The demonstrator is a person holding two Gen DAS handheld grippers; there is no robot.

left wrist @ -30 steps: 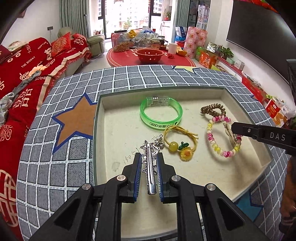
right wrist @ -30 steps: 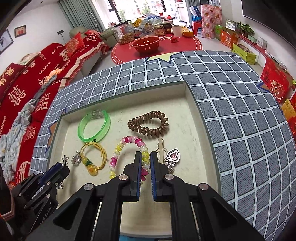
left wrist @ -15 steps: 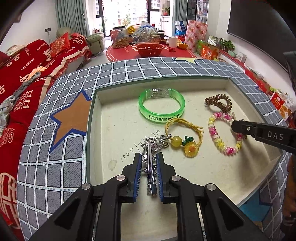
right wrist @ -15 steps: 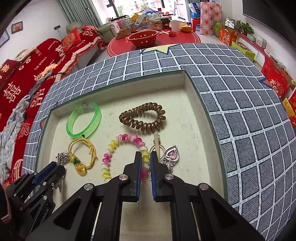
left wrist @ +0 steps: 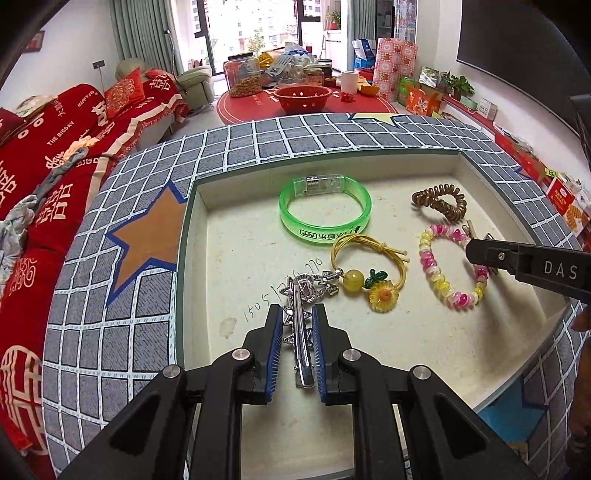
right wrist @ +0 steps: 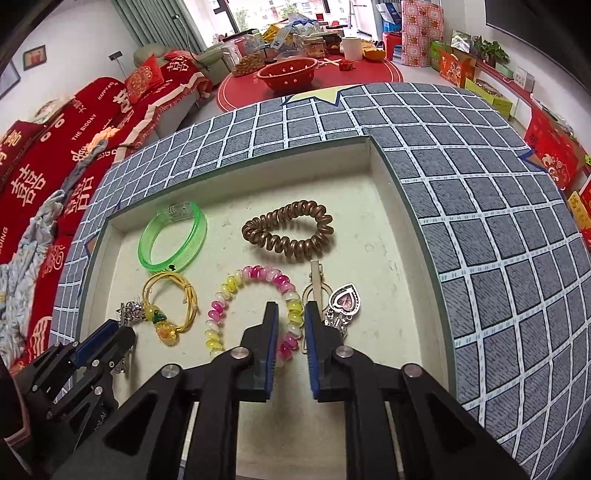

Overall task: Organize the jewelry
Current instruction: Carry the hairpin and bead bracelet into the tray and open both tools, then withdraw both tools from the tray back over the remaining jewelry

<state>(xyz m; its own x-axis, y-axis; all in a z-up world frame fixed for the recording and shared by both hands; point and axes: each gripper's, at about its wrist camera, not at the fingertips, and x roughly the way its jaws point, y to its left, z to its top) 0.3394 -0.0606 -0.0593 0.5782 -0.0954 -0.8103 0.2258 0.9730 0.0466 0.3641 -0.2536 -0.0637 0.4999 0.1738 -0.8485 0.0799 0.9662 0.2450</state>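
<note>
Left wrist view: the left claw is clenched on a silver hair clip, thin, rigid, slick metal, over the tray. The right claw is opening, straddling a light, flexible beaded bracelet without pressing it.

The setting is a home living room. Behind the grid-patterned surface stands a sofa draped in red covers with cushions, and beyond it a pale armchair beside green curtains at a large window. Farther behind the surface, a round red table carries a red colander, food jars and a white mug, with gift boxes and potted plants along the wall near a dark wall-mounted screen.
</note>
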